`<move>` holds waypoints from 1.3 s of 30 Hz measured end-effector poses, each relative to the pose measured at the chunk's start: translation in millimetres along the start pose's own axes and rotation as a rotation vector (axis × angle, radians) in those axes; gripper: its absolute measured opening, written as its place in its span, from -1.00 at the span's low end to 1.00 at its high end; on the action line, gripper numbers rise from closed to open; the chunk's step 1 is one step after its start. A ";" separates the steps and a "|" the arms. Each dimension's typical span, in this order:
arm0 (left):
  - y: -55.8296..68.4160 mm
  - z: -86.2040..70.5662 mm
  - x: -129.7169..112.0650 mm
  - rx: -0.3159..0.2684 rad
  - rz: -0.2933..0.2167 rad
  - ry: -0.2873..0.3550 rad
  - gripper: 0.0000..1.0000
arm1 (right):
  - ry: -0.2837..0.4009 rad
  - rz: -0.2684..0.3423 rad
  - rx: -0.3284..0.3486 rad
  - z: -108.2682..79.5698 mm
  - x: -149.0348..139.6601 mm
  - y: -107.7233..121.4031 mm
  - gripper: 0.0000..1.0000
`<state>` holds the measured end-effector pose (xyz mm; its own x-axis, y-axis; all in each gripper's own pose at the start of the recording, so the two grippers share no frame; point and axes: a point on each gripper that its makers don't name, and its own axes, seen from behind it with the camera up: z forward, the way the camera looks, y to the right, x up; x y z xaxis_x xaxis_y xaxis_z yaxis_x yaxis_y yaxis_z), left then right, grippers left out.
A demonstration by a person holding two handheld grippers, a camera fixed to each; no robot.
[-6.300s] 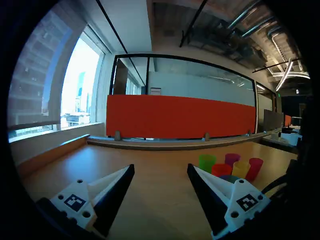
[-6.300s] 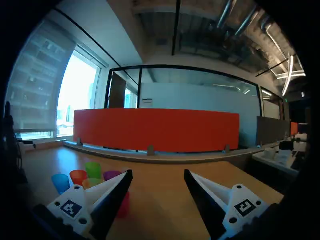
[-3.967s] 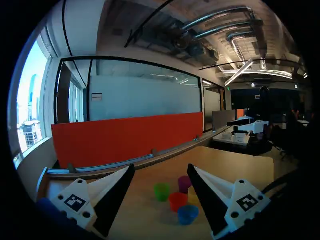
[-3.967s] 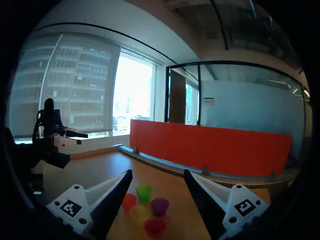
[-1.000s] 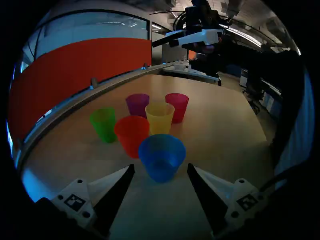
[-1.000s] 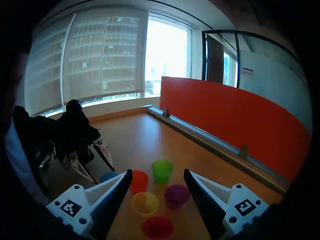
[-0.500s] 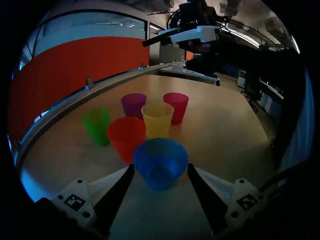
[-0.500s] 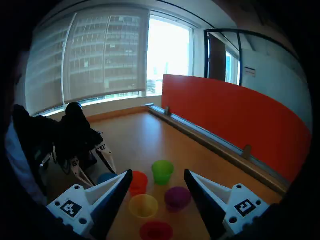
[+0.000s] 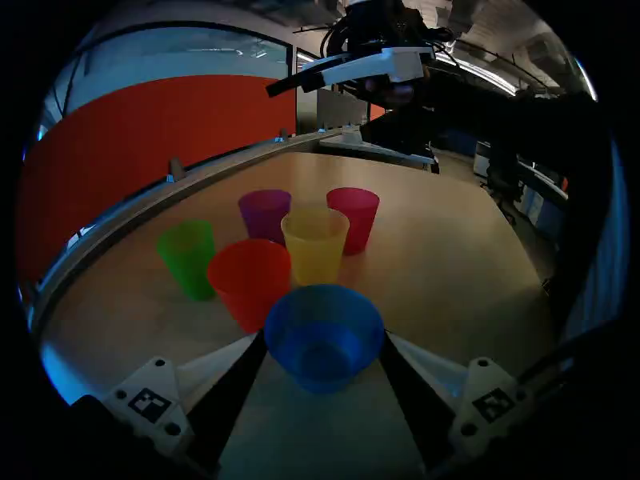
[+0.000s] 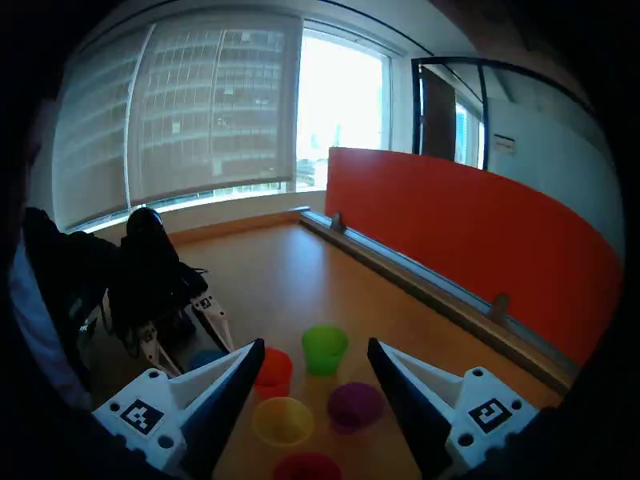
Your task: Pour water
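On the wooden surface (image 9: 456, 256), the translucent blue plastic cup (image 9: 324, 356) now sits between the fingers of my left gripper (image 9: 322, 334), which has advanced around it but remains spread, not clamped; my right gripper (image 10: 314, 342) hangs unclenched, well apart; closing comes next, I judge

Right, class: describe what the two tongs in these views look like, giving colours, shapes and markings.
The left tongs and right tongs match. Each has two pointed wedge fingers, white outside and black on the inner faces, with a square black-and-white marker and small holes near each finger's base.
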<state>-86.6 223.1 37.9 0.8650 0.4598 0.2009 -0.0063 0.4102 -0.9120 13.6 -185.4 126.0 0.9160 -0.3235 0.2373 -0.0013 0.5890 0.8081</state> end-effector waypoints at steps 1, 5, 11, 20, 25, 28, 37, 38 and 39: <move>0.4 0.3 0.7 -0.001 0.002 0.003 0.87 | 0.000 0.000 0.000 1.1 0.0 0.7 1.00; 1.7 1.2 0.2 -0.006 0.002 -0.002 0.76 | 0.001 0.001 0.001 5.0 0.2 2.0 1.00; 2.7 0.0 -0.3 -0.011 -0.004 -0.014 0.73 | -0.002 0.000 0.007 11.3 2.2 1.5 1.00; 5.2 -2.5 -1.7 -0.023 0.009 -0.024 0.72 | -0.017 -0.008 0.012 24.2 -0.4 2.8 1.00; 3.4 -4.1 -2.1 -0.016 0.007 -0.025 0.72 | -0.037 -0.006 0.014 34.2 -5.0 6.8 1.00; 1.2 -6.1 1.0 -0.006 0.004 -0.018 0.72 | -0.053 -0.008 0.013 40.3 -7.4 10.0 1.00; -6.5 -18.1 26.7 0.029 -0.030 0.056 0.72 | -0.102 -0.019 0.021 57.5 -12.5 16.1 1.00; -7.5 -19.9 29.8 0.034 -0.033 0.066 0.72 | -0.106 -0.021 0.021 59.2 -13.3 16.9 1.00; -9.0 -22.2 32.5 0.040 -0.036 0.075 0.72 | -0.111 -0.021 0.022 60.8 -14.2 17.6 1.00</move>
<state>-47.3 216.9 44.7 0.9001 0.3848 0.2044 0.0067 0.4567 -0.8896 -23.8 -215.4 169.6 0.8657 -0.4166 0.2774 0.0079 0.5654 0.8248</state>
